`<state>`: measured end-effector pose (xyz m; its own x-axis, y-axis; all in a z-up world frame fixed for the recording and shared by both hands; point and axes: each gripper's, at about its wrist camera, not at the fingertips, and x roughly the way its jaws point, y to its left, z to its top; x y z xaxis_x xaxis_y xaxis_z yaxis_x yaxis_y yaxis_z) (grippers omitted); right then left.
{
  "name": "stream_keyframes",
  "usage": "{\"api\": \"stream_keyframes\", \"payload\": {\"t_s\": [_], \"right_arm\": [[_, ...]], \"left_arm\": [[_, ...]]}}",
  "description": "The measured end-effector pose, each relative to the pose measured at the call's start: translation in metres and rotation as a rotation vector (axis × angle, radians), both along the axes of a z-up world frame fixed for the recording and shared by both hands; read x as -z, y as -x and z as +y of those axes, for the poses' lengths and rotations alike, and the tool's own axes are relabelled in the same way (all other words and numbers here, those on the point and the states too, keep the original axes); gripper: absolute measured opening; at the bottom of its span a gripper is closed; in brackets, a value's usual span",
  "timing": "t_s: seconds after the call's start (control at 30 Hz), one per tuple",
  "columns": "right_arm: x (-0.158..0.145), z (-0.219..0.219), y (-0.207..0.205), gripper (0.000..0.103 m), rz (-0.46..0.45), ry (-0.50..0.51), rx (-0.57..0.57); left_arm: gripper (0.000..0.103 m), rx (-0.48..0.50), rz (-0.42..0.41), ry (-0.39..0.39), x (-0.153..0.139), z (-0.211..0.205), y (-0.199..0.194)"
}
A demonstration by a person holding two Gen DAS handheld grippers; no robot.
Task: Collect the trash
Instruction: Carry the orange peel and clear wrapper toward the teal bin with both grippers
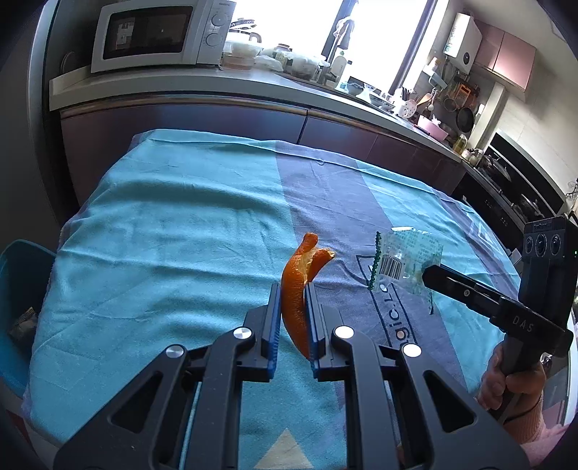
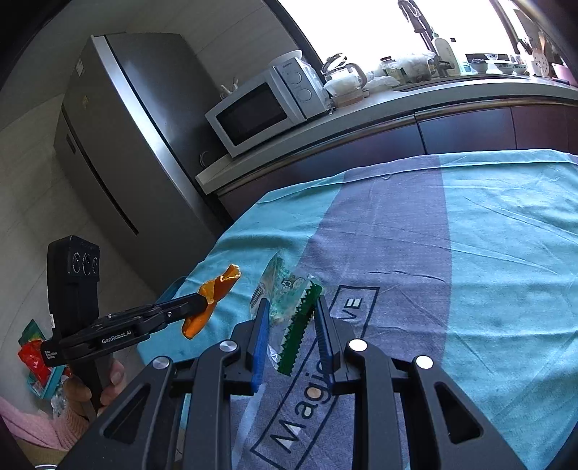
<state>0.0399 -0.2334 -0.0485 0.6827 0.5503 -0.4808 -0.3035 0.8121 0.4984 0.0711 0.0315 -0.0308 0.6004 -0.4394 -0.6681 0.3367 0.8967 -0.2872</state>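
While the left gripper (image 1: 293, 289) is clamped on the orange peel (image 1: 301, 285) at lower center of its own view, the right gripper (image 2: 292, 305) sits around a clear wrapper (image 2: 285, 293) with a green zigzag edge, lower center of the right view. Peel is pinched between the blue pads (image 1: 275, 318), with its curled end sticking up past the tips, off the cloth (image 1: 173, 231). The right jaws have a visible gap and the wrapper lies between them. Can't tell if the pads touch it or whether it's lifted.

In the left view the wrapper (image 1: 412, 260) is right of center, barcode showing, with the right gripper (image 1: 430, 273) coming in from the right edge and its tips at the wrapper's edge. In the right view the left gripper (image 2: 204, 302) is at lower left holding the peel (image 2: 211, 300) near the table's left edge.

The table is covered by a teal and grey-blue cloth with printed lettering. Microwave (image 1: 159, 34) is upper left in the left view, on the counter. Fridge (image 2: 119, 126) is at upper left in the right view. A teal bin (image 1: 18, 300) sits at the left edge of the left view, below table level. In the right view, red packaging (image 2: 34, 356) shows at lower left, beside the person's hand (image 2: 94, 390).
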Motion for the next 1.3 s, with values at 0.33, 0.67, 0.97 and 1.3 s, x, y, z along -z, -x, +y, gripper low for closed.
{"api": "stream_keyframes", "payload": {"t_s": [0.33, 0.67, 0.97, 1.3], "right_arm": [[-0.003, 0.024, -0.002, 0.023, -0.007, 0.000, -0.054], [-0.007, 0.041, -0.003, 0.023, -0.014, 0.007, -0.090], [-0.007, 0.053, -0.007, 0.023, -0.008, 0.006, -0.118], [-0.007, 0.067, -0.011, 0.023, -0.005, 0.007, -0.151]], "left_arm": [[0.014, -0.041, -0.014, -0.002, -0.004, 0.023, 0.010], [0.014, -0.075, -0.020, 0.007, -0.006, 0.041, 0.018], [0.013, -0.104, -0.014, 0.008, -0.004, 0.055, 0.024], [0.013, -0.139, -0.019, 0.009, -0.004, 0.070, 0.027]]}}
